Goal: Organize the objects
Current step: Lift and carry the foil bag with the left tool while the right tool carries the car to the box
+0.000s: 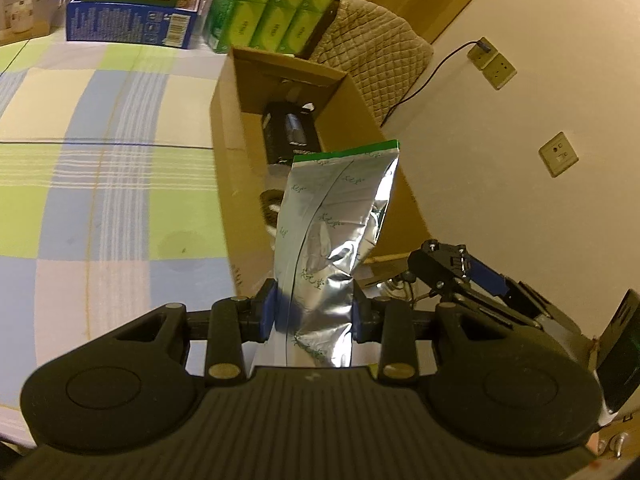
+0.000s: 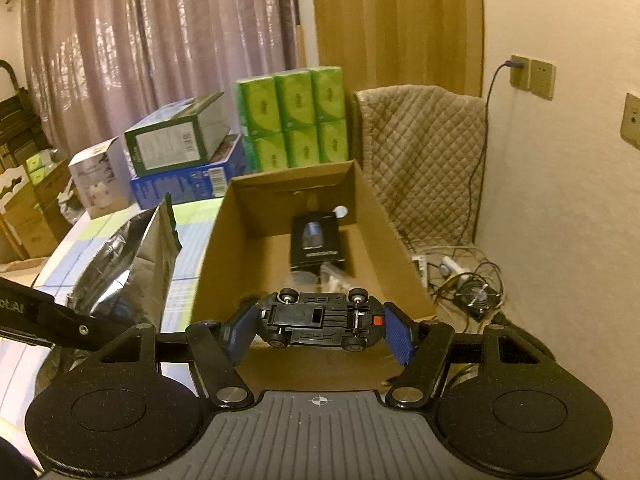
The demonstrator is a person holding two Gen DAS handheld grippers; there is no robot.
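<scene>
An open cardboard box [image 2: 280, 216] sits on the checked tablecloth [image 1: 100, 168], with a black packaged item [image 2: 318, 242] lying inside near its far end. The left gripper [image 1: 314, 314] is clamped on a silver foil pouch [image 1: 336, 220], held upright beside the box. The right gripper [image 2: 318, 326] pinches a small toy car [image 2: 320, 322], wheels up, above the box's near edge.

Green characters are showing on the foil pouch [image 1: 324, 240], too crumpled to read. Letters reading roughly "otAI" are peeking out on the black arm [image 2: 24, 308] at left. Barcodes and fine print are showing on the blue box [image 1: 128, 24], illegible. Tissue pack [image 2: 292, 120] logos are blurring out.
</scene>
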